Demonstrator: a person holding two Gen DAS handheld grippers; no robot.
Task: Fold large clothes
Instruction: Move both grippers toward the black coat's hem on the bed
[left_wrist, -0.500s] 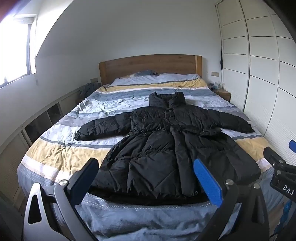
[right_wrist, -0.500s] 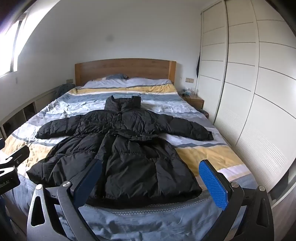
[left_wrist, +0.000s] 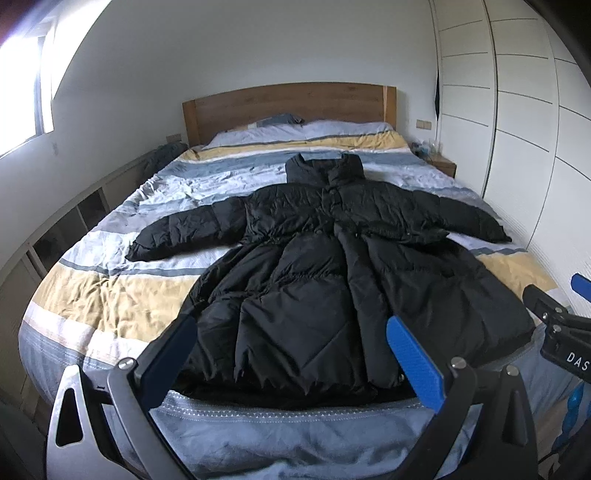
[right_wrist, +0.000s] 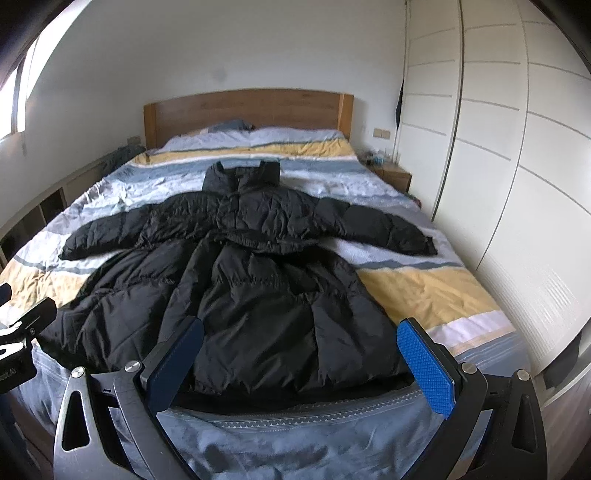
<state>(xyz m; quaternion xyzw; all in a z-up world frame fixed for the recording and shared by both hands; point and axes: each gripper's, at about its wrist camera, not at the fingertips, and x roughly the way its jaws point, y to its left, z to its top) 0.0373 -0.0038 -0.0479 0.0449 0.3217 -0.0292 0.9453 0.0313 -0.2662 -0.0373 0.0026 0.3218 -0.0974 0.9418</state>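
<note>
Lying spread flat on striped bed (left_wrist: 92, 295), black puffer coat (left_wrist: 332, 288), hem at foot edge, left tool (left_wrist: 291, 354) and right tool (right_wrist: 299, 362) both wide open, empty.

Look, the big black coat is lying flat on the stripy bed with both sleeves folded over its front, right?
Not quite. The black coat does lie flat on the stripy bed, but its sleeves are not folded in. Both stick straight out to the sides, as the right wrist view shows.
</note>
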